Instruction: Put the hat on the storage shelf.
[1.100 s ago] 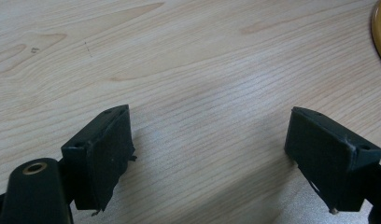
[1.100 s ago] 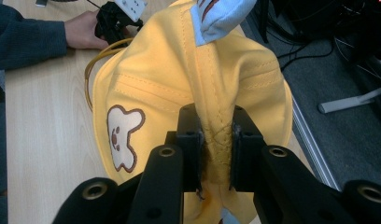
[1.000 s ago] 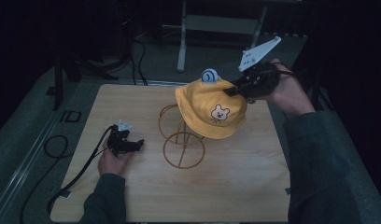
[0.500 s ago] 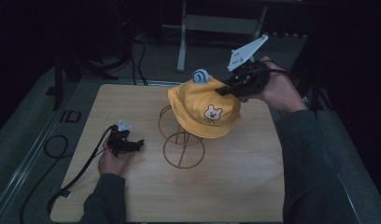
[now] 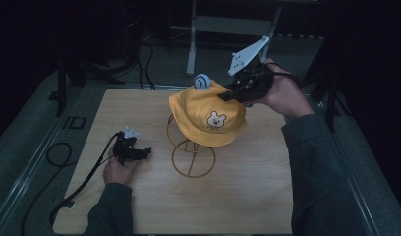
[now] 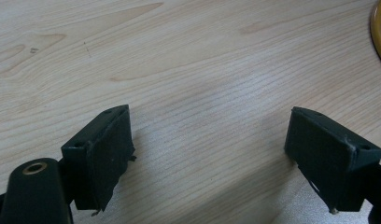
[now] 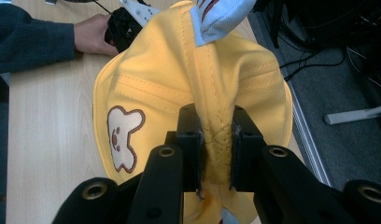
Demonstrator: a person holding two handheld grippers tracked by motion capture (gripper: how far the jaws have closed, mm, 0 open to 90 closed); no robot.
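Over the wire stand [image 5: 191, 152], near the middle of the wooden table [image 5: 257, 196], hangs the yellow hat [image 5: 207, 115], a bear face stitched on its front. The right gripper [image 5: 231, 93] pinches a fold of the crown, jaws pressed together on the fabric. Left of the stand, the left gripper [image 5: 145, 151] rests on the wood, jaws spread. Dark floor and cables surround the table. Since a second ago, hat and right gripper have shifted left, over the stand.
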